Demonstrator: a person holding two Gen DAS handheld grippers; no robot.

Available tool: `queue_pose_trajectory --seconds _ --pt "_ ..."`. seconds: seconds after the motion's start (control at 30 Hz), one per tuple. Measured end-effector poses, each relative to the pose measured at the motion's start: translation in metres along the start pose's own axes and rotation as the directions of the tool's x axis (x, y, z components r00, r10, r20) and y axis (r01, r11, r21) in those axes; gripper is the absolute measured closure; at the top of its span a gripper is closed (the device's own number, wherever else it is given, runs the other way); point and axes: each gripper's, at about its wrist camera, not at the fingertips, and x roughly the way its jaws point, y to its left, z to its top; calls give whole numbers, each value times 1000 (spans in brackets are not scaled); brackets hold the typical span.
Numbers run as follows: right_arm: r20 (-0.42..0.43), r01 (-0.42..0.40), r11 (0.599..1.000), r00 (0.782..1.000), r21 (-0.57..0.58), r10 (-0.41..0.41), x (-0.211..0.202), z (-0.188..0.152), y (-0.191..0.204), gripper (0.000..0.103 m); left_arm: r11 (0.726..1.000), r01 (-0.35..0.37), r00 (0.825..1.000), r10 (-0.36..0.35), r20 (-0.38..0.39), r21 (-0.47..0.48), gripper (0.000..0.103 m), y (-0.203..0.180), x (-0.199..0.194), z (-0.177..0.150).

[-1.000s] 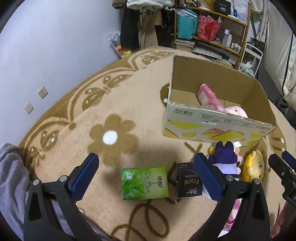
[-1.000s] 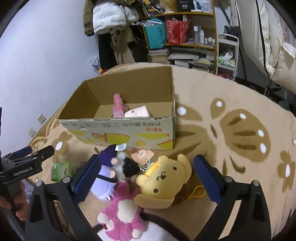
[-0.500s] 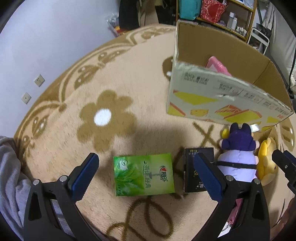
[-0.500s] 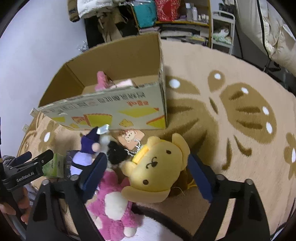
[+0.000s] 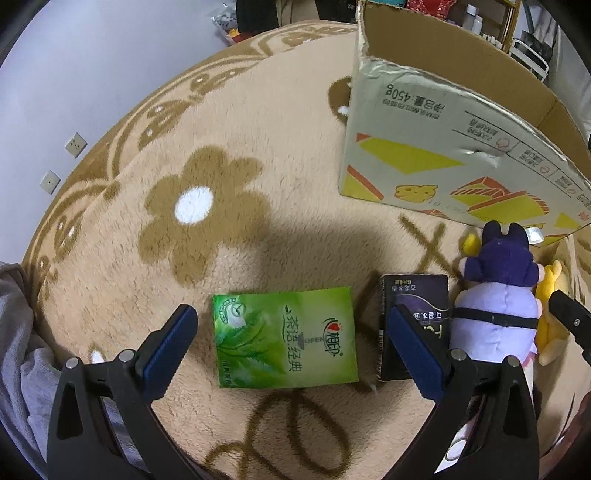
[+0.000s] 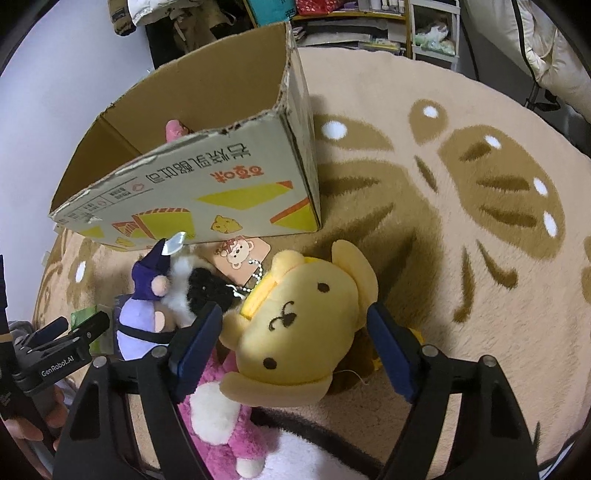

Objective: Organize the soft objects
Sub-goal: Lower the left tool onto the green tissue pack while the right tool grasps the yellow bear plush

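Left gripper [image 5: 291, 334] is pointing steeply down at the carpet [image 5: 258, 166], jaws standing wide, nothing pressed between the pads. Green tissue pack [image 5: 286, 338] is lying flat on the pile directly between the two blue fingers [image 5: 168, 345], clear of both. Black tissue pack [image 5: 413, 314] is lying just beside it, its lower part hidden behind the other finger. A grey sleeve [image 5: 18, 350] is showing at the frame's edge.

Right gripper [image 6: 293, 343] is also tilting down, jaws having just been narrowing yet still fairly wide. Yellow dog plush [image 6: 299, 325] is lying face up between the fingers [image 6: 195, 343]; one pad is sitting at or very close to the plush's cheek, the other is standing clear with a gap. No squeeze showing on the fabric.

Nearest the camera, a pink plush [image 6: 225, 428] is lying partly under the yellow one. Just beside them, a purple plush [image 6: 147, 306] is lying on its back, touching a small black-and-white plush [image 6: 203, 284]. A paper tag [image 6: 240, 254] on a bead chain is resting by the yellow head.

Farther off, the cardboard box [image 6: 221, 192] is standing open on the carpet, its front wall close to the plush heap. A pink item [image 6: 173, 129] is poking up inside. Beyond, shelves [image 6: 351, 18] and hanging clothes [image 6: 166, 14] are crowding the wall.
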Motion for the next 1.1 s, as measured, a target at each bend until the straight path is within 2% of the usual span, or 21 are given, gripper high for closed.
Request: queue_pose_trajectory --seconds 0.37,0.73,0.9,0.93,1.1 --pt "-36 5 1000 999 16 -4 13 3 -2 19 1000 14 1000 -15 -27 -28 2 4 9 2" --pt "-44 -3 1000 999 22 4 15 5 -7 29 996 48 998 -51 -42 -74 2 9 13 0" --pt "-34 -4 1000 999 14 5 10 4 -8 35 989 99 993 -104 -49 -106 19 11 14 -1" --pt "-31 -4 1000 1000 12 4 10 4 -7 37 989 103 993 -109 -48 -111 28 12 14 -1" --pt "-3 -11 1000 1000 8 11 2 2 -4 47 988 109 991 -116 -61 -109 28 11 16 -1"
